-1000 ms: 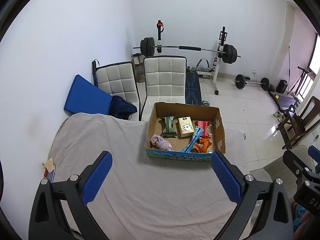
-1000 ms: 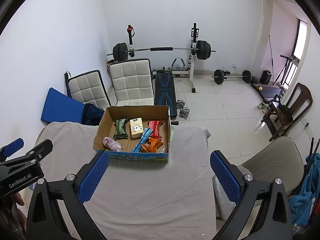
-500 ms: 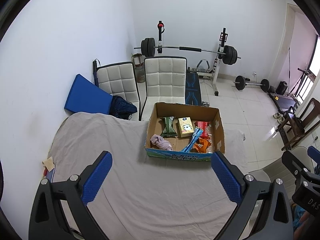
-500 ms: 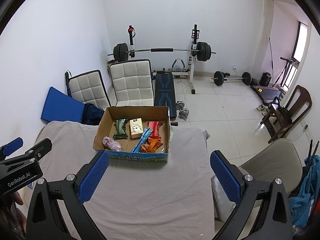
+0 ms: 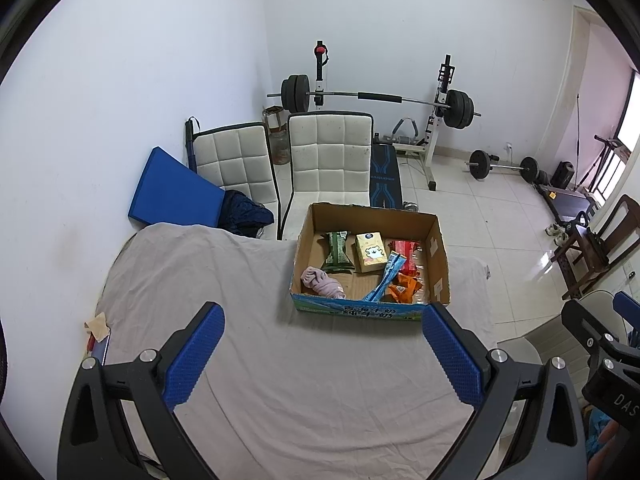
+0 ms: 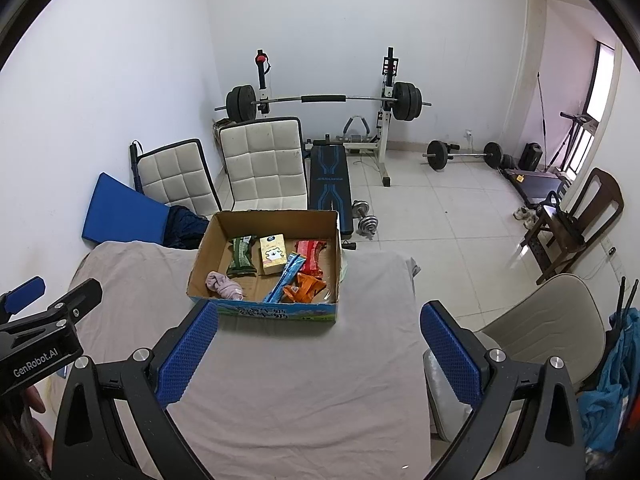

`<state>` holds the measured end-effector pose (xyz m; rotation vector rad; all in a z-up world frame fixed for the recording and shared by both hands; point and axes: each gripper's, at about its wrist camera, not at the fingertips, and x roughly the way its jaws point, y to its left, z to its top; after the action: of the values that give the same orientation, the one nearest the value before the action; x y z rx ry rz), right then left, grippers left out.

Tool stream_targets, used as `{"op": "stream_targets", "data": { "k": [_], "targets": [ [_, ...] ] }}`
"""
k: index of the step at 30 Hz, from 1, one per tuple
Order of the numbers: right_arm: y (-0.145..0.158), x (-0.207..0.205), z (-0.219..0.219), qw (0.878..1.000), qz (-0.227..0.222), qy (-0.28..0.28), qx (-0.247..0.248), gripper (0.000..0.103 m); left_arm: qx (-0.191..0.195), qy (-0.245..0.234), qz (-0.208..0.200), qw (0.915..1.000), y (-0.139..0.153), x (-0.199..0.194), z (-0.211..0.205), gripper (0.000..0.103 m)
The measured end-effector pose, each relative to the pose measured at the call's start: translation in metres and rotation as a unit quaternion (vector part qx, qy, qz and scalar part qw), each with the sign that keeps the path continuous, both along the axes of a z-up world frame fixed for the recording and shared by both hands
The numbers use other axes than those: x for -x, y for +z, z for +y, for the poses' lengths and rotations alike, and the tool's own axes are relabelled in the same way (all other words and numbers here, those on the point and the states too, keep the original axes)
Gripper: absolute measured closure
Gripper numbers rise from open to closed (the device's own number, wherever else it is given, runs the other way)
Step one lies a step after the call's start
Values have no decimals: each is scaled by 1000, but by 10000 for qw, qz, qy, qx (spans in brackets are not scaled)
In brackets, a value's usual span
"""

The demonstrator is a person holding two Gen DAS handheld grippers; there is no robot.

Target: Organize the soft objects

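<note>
Cloth-covered table (image 5: 248,360) below both grippers, grey and creased, with a tan scrap (image 5: 97,323) at its left edge. Left gripper (image 5: 323,354): fingers spread wide, nothing between the blue pads (image 5: 195,358), held above bare cloth, short of the box. Cardboard box (image 5: 438,258) at the far side of the table, open on top. Inside, from left: pink cloth (image 5: 322,282) bunched in the near left corner; green packet (image 5: 337,251) beyond it; yellow carton (image 5: 370,252) just beside the packet; blue strip (image 5: 384,276) lying diagonally toward the near wall; red packet (image 5: 405,252) and orange packet (image 5: 404,289) on the right. Right gripper (image 6: 319,352): likewise wide apart and empty, over the cloth near the box front, pads (image 6: 448,354) clear of everything. Beige chair (image 6: 552,332) beside the table's right edge. Beyond the table, two white padded chairs (image 6: 262,166), a blue mat (image 6: 120,212) against the wall, a barbell rack (image 6: 324,100).
</note>
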<state>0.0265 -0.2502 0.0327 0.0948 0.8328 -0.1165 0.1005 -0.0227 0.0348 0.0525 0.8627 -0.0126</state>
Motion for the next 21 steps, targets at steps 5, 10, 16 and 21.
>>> {"op": "stream_targets", "data": {
  "k": [5,10,16,21],
  "targets": [
    [0,2,1,10000,7,-43,-5,0,-1,14,1,10000,0,0,0,2],
    [1,3,2,10000,-6,-46,21,0,3,12,-2,10000,0,0,0,2],
    [1,4,2,10000,6,-49,-13,0,0,29,10,10000,-1,0,0,2],
    [0,3,2,10000,10,-55,0,0,-46,51,-12,10000,-1,7,0,2]
  ]
}}
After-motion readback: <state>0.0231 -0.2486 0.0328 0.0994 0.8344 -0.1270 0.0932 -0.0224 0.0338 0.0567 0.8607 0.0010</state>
